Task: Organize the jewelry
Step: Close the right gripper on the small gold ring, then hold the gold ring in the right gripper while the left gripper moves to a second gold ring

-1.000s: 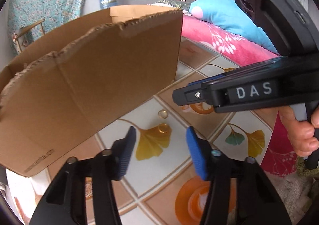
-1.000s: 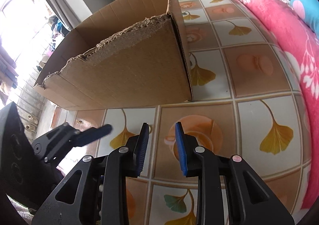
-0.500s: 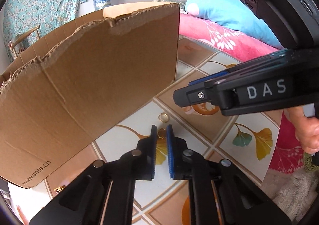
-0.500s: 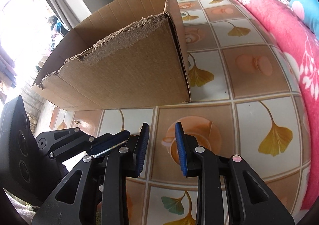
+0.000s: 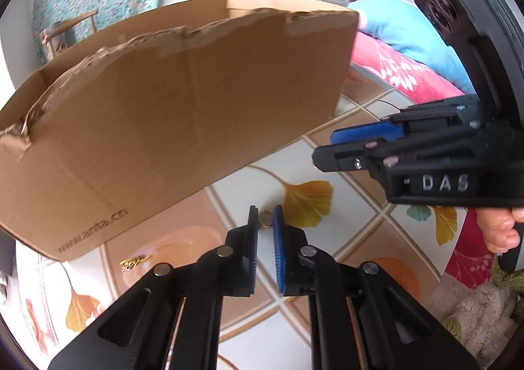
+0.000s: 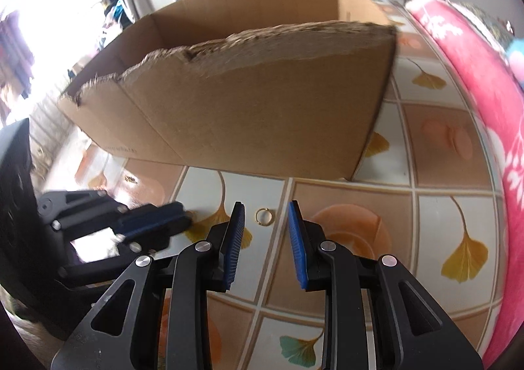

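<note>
My left gripper [image 5: 264, 216] is shut on a small gold ring [image 5: 265, 218], pinched at the tips of its blue pads above the tiled floor. A second gold ring [image 6: 265, 216] lies flat on the floor, just beyond the fingertips of my right gripper [image 6: 266, 206], which stands open with nothing between its pads. A big open cardboard box [image 5: 183, 107] with a torn top edge stands right behind both rings. In the right wrist view the left gripper [image 6: 181, 219] shows blurred at the left. The right gripper [image 5: 324, 150] reaches in from the right in the left wrist view.
A tangle of gold jewelry [image 5: 132, 262] lies on the floor by the box's near left corner [image 6: 131, 178]. A pink bedspread [image 6: 484, 91] borders the floor on the right, a fluffy rug [image 5: 475, 304] lies near me, and a person sits far back.
The left jaws went from wide open to shut on one of the two rings on the floor, then shifted left with it. The right gripper rolled and now faces the other ring.
</note>
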Motion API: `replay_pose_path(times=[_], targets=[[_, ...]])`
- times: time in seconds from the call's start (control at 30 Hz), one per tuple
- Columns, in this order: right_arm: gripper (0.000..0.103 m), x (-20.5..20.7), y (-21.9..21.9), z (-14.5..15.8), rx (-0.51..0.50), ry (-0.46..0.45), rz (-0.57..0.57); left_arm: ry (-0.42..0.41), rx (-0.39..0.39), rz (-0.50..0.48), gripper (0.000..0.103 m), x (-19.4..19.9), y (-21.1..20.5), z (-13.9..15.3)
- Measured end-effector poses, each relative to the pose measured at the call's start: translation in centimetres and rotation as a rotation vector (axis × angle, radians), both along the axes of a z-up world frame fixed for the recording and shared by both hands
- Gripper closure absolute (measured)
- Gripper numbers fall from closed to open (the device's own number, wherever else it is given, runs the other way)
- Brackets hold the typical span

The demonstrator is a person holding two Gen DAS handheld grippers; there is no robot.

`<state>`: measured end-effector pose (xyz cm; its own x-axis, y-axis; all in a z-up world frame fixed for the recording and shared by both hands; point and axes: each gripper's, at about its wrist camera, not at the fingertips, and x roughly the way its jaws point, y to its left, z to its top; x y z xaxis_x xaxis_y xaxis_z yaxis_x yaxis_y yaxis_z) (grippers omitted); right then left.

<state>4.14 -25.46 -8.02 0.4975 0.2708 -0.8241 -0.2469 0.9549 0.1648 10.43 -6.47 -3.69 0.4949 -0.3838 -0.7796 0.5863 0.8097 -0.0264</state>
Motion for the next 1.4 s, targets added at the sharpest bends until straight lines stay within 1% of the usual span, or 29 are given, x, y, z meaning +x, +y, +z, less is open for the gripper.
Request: replay_pose_path(times=[0.1, 0.2, 0.3, 0.37, 0.47, 0.67, 0.73, 1.07, 1.17, 1.2, 1.4], targets=[[0.077, 0.0, 0.6, -0.5, -0.035, -0.003, 0.018, 0.015, -0.008, 0.017, 0.095, 0.2, 0.4, 0.1], [0.080, -0.1, 1.1, -0.6, -0.074, -0.029, 0.033, 0.024, -0.006, 0.028, 0.095, 0.3, 0.5, 0.2], [0.085, -0.5, 1.7, -0.7, -0.118, -0.050, 0.048, 0.032, -0.004, 0.034, 0.095, 0.3, 0.5, 0.3], [0.090, -0.7, 1.9, -0.6, -0.123, -0.053, 0.055, 0.039, -0.005, 0.039, 0.095, 0.3, 0.5, 0.4], [0.094, -1.1, 2.5, -0.7, -0.126, -0.057, 0.055, 0.045, -0.006, 0.044, 0.095, 0.4, 0.5, 0.4], [0.094, -1.6, 1.9, -0.9, -0.103, -0.050, 0.034, 0.047, -0.001, 0.049, 0.095, 0.5, 0.4, 0.3], [0.094, -0.7, 0.9, -0.8, -0.096, -0.046, 0.029, 0.046, -0.001, 0.048, 0.095, 0.5, 0.4, 0.3], [0.094, -0.5, -0.3, -1.0, -0.050, -0.029, -0.009, 0.045, 0.000, 0.051, 0.095, 0.5, 0.4, 0.3], [0.095, 0.3, -0.7, -0.9, -0.038, -0.023, -0.017, 0.045, 0.001, 0.052, 0.095, 0.4, 0.4, 0.3], [0.095, -0.5, -0.8, -1.0, -0.036, -0.023, -0.021, 0.045, 0.000, 0.052, 0.095, 0.5, 0.4, 0.3], [0.094, -0.4, -1.3, -0.7, -0.017, -0.019, -0.035, 0.044, 0.001, 0.052, 0.095, 0.4, 0.4, 0.3]])
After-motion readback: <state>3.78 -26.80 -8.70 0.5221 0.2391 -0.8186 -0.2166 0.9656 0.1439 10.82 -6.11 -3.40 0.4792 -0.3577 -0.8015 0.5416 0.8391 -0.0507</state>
